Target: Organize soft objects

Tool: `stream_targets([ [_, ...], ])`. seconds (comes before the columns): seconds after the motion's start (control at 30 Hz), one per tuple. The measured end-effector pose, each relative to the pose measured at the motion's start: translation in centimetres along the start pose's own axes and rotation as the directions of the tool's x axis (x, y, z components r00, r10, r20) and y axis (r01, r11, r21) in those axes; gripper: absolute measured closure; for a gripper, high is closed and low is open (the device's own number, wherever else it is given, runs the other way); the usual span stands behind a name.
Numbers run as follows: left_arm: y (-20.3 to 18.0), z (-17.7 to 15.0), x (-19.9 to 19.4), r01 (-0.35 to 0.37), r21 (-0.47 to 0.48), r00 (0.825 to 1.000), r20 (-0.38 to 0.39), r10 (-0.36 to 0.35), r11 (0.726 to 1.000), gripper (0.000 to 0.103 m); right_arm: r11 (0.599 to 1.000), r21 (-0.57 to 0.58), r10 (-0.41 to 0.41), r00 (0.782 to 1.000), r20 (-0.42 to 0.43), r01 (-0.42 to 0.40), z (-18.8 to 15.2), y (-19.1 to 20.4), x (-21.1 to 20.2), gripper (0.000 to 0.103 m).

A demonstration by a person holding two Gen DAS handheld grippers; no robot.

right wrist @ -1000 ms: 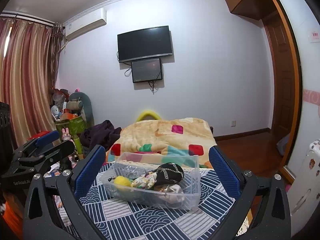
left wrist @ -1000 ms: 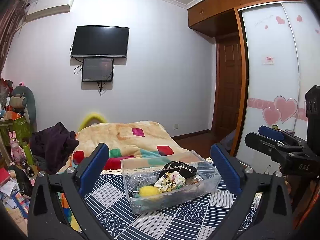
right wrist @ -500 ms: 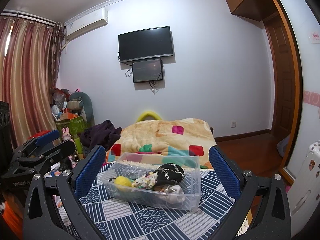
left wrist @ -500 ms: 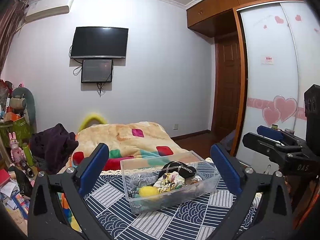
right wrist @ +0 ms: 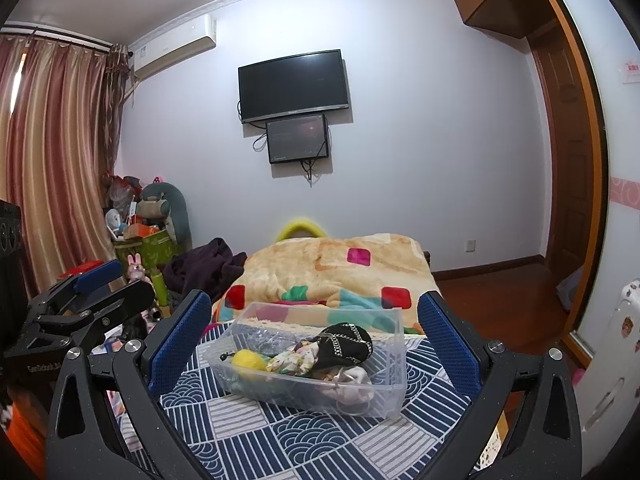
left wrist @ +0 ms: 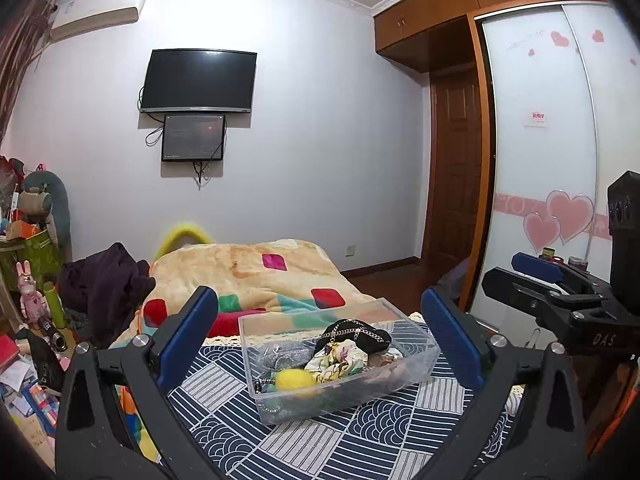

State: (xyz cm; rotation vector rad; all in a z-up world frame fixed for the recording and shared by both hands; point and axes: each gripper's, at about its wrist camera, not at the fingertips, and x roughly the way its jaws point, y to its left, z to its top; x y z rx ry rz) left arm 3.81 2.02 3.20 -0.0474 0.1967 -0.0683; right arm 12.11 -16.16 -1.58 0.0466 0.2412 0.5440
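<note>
A clear plastic bin point(left wrist: 420, 372) stands on a blue-and-white patterned cloth point(left wrist: 312, 440). It holds a yellow ball point(left wrist: 294, 379), a floral cloth point(left wrist: 340, 358), a black pouch with a chain point(left wrist: 356, 334) and grey items. It also shows in the right wrist view point(right wrist: 394, 400), with the ball point(right wrist: 249, 360) and pouch point(right wrist: 344, 344). My left gripper point(left wrist: 320, 340) is open and empty, held back from the bin. My right gripper point(right wrist: 314, 340) is open and empty, also held back. Each gripper shows at the edge of the other's view.
A bed with an orange patterned blanket point(left wrist: 248, 272) lies behind the bin. Dark clothes point(left wrist: 104, 284) and clutter sit at the left. A wardrobe with heart stickers point(left wrist: 560, 220) and a wooden door point(left wrist: 456, 184) stand at the right.
</note>
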Motion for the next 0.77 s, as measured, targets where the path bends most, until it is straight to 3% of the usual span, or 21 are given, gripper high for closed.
stream_targets([
  [0.77, 0.32, -0.49, 0.42, 0.029, -0.018, 0.999, -0.028, -0.03, 0.999, 0.0, 1.0, 0.002, 0.0, 1.0, -0.002, 0.0, -0.37, 0.13, 0.01, 0.0],
])
